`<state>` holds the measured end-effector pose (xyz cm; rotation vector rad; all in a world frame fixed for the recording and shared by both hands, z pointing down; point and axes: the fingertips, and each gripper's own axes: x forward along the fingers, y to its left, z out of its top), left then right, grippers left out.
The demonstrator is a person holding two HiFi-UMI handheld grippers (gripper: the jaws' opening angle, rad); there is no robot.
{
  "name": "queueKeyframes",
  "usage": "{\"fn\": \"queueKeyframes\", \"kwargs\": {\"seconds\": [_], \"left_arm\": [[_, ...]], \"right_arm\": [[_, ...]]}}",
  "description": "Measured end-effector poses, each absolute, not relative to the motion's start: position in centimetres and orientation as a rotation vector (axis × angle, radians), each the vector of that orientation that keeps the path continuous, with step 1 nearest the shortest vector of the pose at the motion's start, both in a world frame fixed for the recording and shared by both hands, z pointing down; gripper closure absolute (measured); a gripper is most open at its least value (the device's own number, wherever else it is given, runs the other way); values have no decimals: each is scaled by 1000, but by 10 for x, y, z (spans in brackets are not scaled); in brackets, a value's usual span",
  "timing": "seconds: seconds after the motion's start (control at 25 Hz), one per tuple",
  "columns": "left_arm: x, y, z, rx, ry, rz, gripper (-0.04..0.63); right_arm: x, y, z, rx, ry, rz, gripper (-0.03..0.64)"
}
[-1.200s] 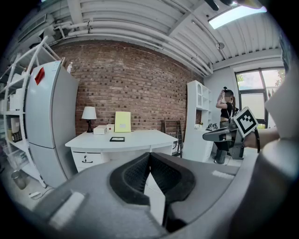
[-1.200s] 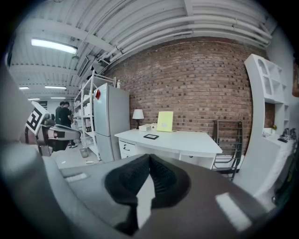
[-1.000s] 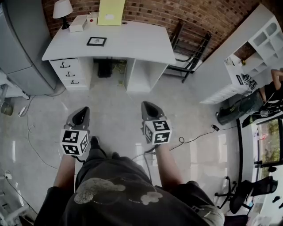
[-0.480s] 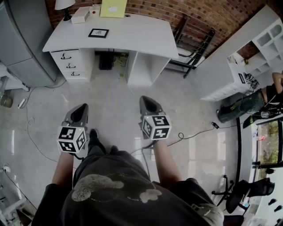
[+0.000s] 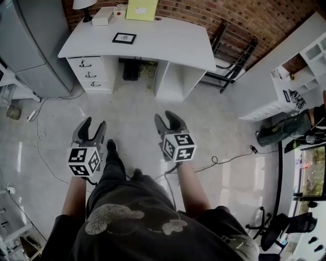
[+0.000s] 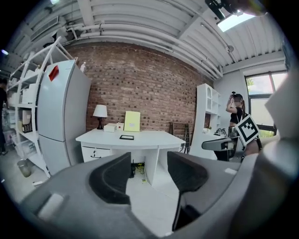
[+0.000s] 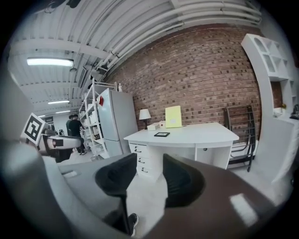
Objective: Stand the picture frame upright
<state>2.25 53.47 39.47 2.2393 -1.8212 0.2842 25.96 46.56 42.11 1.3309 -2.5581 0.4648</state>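
Our left gripper (image 5: pixel 93 125) and right gripper (image 5: pixel 168 118) had just spread their jaws, nothing between them. The picture frame (image 5: pixel 124 38) lay flat on the surface (image 5: pixel 168 46), well ahead, slightly nearer our left.

Likely office, white desk (image 5: pixel 168 43), brick wall (image 5: pixel 244 15)

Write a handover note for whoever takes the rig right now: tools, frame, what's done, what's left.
Left tool: jaws have just been opening, nothing between them.
Right tool: same, open and empty.
Frame: lying flat on the desk, well ahead of both tools.
Done: nothing on the frame yet.
Left: walk up, grip the frame, stand it upright on the desk.
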Motion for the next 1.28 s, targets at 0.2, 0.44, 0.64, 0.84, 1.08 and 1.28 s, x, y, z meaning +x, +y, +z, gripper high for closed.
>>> {"fn": "queueKeyframes", "kwargs": {"seconds": [0.2,0.44,0.64,0.84,1.08,1.28], "left_arm": [[16,522,427,2206,-1656,267,244],[-15,470,453,2170,-1534,263,225],[-60,385,452,2194,-1513,269,225],[-94,307,442,2264,-1493,277,225],[-119,262,446,2291,-1419,309,225],[-136,234,449,2318,-1404,366,225]], "right_arm": [[248,445,437,1358,-2488,514,356],[218,392,445,1386,-2417,525,356],[182,323,438,1405,-2385,490,356],[159,258,422,1496,-2355,466,356],[126,218,427,1519,-2312,487,356],[106,194,433,1495,-2304,508,356]]}}
